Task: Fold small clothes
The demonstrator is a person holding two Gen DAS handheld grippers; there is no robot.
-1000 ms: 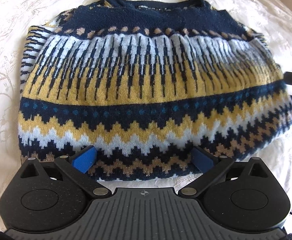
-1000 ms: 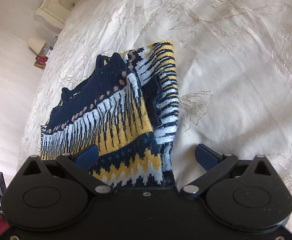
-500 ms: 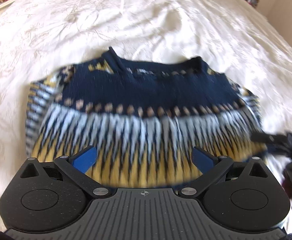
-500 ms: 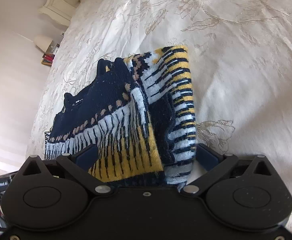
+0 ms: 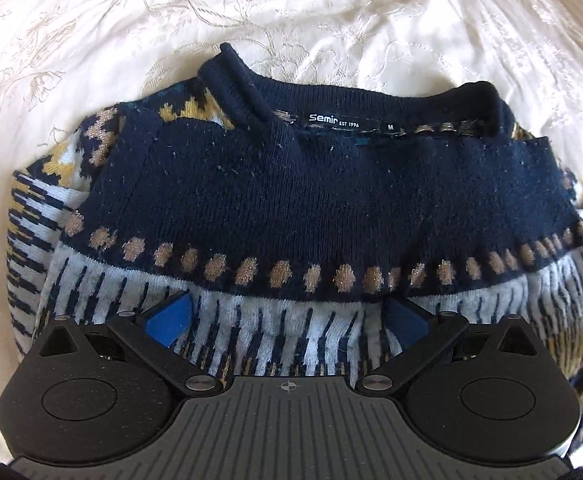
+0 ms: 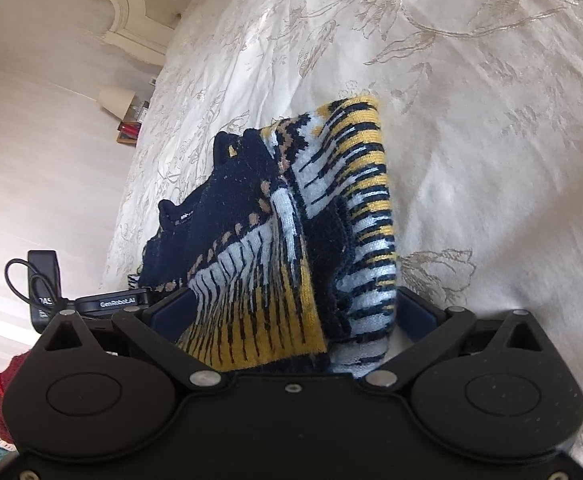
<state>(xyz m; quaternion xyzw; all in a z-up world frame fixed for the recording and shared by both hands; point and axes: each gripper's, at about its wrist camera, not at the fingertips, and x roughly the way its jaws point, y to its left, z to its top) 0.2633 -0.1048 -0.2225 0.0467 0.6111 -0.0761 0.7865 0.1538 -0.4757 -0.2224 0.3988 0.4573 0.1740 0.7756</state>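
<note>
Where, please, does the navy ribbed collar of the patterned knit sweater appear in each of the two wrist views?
Left wrist view: the navy ribbed collar runs across the upper middle, just above the white "Semir" label.
Right wrist view: the collar sits left of centre, seen edge-on as dark humps at the sweater's far end.
Shared landmark: the row of tan dots bordering the navy yoke, and that label, tiny here.

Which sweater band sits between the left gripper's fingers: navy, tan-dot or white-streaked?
The white-streaked band of the sweater; it lies between the left gripper fingers, with tan dots and navy farther ahead.
</note>
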